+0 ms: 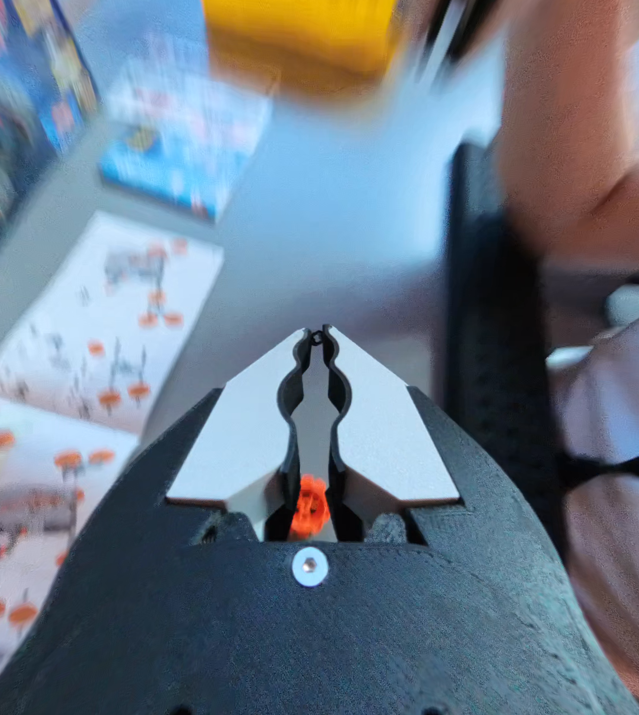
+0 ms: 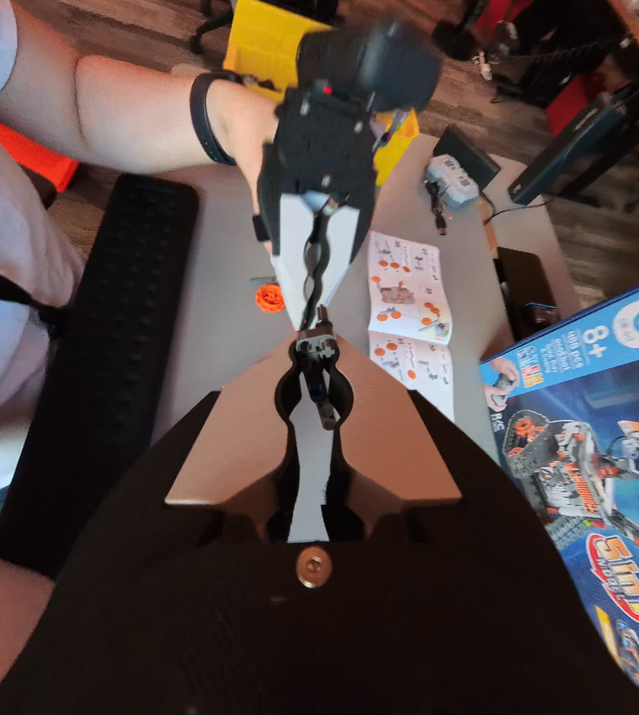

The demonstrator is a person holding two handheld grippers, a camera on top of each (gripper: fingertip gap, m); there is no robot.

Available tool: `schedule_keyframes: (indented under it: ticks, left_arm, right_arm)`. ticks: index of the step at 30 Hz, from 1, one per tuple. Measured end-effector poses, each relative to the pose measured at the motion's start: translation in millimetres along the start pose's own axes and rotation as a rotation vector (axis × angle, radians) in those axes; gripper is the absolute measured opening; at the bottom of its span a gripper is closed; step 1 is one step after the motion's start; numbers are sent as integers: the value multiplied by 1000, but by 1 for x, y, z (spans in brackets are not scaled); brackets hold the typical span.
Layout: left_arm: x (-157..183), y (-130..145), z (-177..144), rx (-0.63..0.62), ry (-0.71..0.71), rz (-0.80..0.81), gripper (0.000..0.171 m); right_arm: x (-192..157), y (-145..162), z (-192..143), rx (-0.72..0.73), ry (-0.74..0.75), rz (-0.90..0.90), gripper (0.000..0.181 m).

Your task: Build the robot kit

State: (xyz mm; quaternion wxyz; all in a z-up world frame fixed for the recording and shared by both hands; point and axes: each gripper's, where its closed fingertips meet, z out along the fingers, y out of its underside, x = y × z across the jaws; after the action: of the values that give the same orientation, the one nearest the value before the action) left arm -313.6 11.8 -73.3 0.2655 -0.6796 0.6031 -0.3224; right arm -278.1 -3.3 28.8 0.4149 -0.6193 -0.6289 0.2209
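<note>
My right gripper (image 2: 316,338) is shut on a dark grey toy beam (image 2: 312,348) with holes, held above the grey table (image 2: 213,232). A small black pin (image 2: 322,313) sticks out of the beam's far end. My left gripper (image 1: 317,336) is shut, with a tiny black part (image 1: 316,340) pinched at its tips. In the right wrist view, the left gripper (image 2: 304,325) points down at the beam, its tips right beside the pin. An orange gear (image 2: 270,298) lies on the table under the left gripper; it also shows through the finger gap (image 1: 309,505).
An open instruction booklet (image 2: 406,294) lies on the table right of the grippers, also seen at left (image 1: 108,321). A blue toy box (image 2: 581,445) stands at the right. A yellow bin (image 2: 263,42), a grey battery unit (image 2: 451,182) and a black strip (image 2: 116,309) are around. A person's forearm (image 2: 136,116) crosses the left. About 10 cm separates my left fingertips from my right.
</note>
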Motion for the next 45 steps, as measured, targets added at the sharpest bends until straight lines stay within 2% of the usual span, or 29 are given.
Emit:
schedule_keyframes:
  ticks: [2, 4, 8, 12, 14, 19, 21, 24, 25, 27, 29, 31, 33, 37, 45]
  left_arm:
    - [-1, 52, 26, -198, -54, 42, 4]
    - [0, 72, 39, -289, -91, 94, 4]
    - [10, 82, 49, -403, -62, 171, 4]
    - [13, 97, 51, -535, -8, 160, 4]
    - [11, 101, 53, -558, -12, 167, 4]
    - [9, 96, 57, -509, -26, 177, 7]
    - [5, 89, 52, -453, -37, 152, 22]
    - [5, 57, 29, -242, -8, 133, 28]
    - [4, 41, 16, -147, -6, 129, 28]
    - [7, -1, -15, 76, 14, 114, 15]
    - [14, -47, -49, 313, 51, 99, 11]
    - [26, -83, -77, 478, 112, 108, 11]
    - [37, -103, -91, 546, 137, 175, 14]
    - [49, -123, -90, 580, 98, 323, 16]
    - [54, -145, -93, 656, 84, 382, 7]
  right_arm:
    - [0, 12, 3, -43, -25, 24, 5]
    - [3, 25, 7, -102, -17, 45, 5]
    - [-1, 39, 15, -174, -44, 72, 5]
    - [-4, 42, 17, -198, -55, 72, 6]
    - [-4, 41, 16, -189, -59, 73, 5]
    - [-2, 42, 12, -178, -57, 81, 5]
    - [-1, 42, 11, -175, -58, 82, 5]
    - [0, 41, 11, -171, -50, 71, 5]
    - [1, 38, 12, -161, -40, 58, 5]
    - [5, 26, 13, -118, -10, 3, 5]
    - [7, 4, 14, -28, 31, -90, 5]
    - [4, -22, 12, 89, 39, -143, 5]
    - [0, -41, 7, 186, 45, -171, 5]
    - [-7, -62, -4, 308, 40, -188, 5]
    - [2, -65, -12, 353, 85, -181, 5]
